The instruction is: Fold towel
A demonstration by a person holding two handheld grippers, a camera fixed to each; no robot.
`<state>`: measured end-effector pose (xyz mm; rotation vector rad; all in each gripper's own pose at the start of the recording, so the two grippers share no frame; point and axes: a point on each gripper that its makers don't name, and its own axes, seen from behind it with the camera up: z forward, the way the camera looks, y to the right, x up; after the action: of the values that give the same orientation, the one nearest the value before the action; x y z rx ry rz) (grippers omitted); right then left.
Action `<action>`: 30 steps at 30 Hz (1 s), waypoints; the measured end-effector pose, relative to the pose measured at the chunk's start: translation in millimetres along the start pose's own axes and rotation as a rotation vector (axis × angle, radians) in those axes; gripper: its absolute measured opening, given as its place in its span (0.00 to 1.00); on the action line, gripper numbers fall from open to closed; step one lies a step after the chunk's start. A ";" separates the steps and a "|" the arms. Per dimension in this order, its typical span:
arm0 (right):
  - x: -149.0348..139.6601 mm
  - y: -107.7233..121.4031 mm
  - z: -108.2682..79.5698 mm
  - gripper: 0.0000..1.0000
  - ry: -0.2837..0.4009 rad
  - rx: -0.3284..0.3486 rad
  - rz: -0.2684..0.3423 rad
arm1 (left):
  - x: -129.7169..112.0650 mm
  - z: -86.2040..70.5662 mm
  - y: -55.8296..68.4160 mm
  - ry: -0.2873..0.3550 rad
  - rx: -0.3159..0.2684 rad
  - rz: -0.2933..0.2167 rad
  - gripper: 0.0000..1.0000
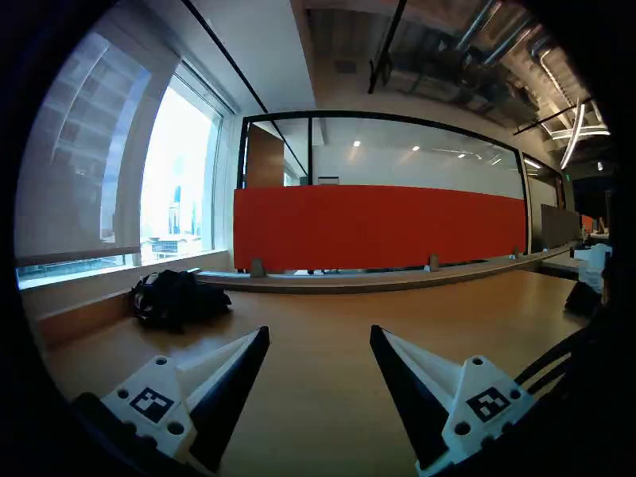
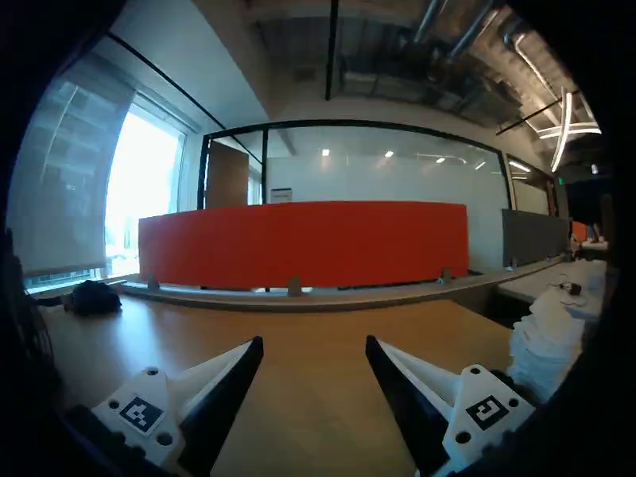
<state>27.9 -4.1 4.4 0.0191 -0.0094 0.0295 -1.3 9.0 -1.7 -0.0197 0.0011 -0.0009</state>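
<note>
With the left gripper [image 1: 318, 328] and right gripper [image 2: 313, 339] both spread and empty above the worktop [image 2: 318, 397], the piled white towels [image 2: 548, 343] look soft and limp, best pinched at a corner.

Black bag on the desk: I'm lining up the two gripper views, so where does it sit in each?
Left gripper view: black bag at mid-left, below the window.
Right gripper view: black bag at the far left edge, looking smaller.
Shared landmark: the red divider panel, to the bag's right in both.
</note>
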 end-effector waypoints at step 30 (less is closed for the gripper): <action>-23.5 10.4 -2.6 1.00 0.013 -0.019 0.035 | 0.2 0.2 -0.3 0.000 0.000 0.000 0.94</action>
<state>4.1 5.6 1.7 0.0001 0.0033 0.0646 -1.1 8.8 -1.6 -0.0196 0.0010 -0.0010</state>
